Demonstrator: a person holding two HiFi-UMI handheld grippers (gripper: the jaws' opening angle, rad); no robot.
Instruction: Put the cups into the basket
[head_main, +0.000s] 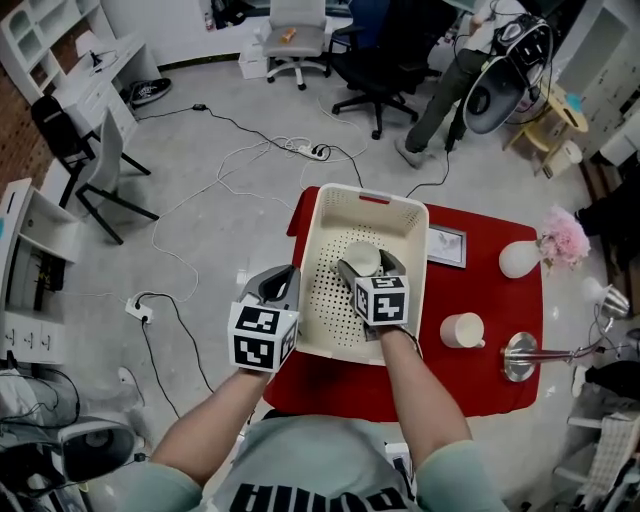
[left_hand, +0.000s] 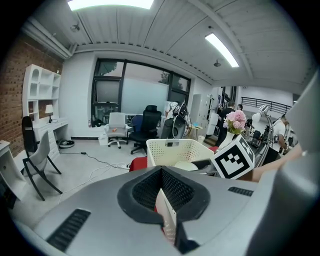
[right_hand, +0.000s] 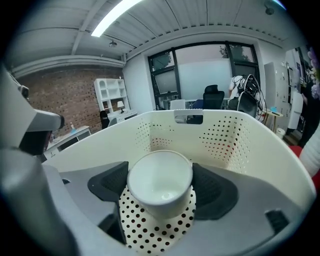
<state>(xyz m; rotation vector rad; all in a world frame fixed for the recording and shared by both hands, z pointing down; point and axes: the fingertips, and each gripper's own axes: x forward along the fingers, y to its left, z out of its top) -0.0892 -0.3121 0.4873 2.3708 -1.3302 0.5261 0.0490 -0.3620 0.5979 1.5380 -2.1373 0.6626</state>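
Right gripper (head_main: 366, 268): we clamp 1 white cup (right_hand: 160, 184) inside the basket (head_main: 322, 215)
Left gripper (head_main: 284, 284): we pinch the basket's left wall
Red table (head_main: 490, 380): 1 other cup (head_main: 462, 330)

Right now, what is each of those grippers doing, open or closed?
Left gripper: closed on the basket side wall.
Right gripper: closed on a white cup, inside the basket.

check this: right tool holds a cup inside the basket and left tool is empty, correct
No: the left tool is not empty; the left gripper view shows it shut on the basket wall. The right tool does hold a cup inside the basket.
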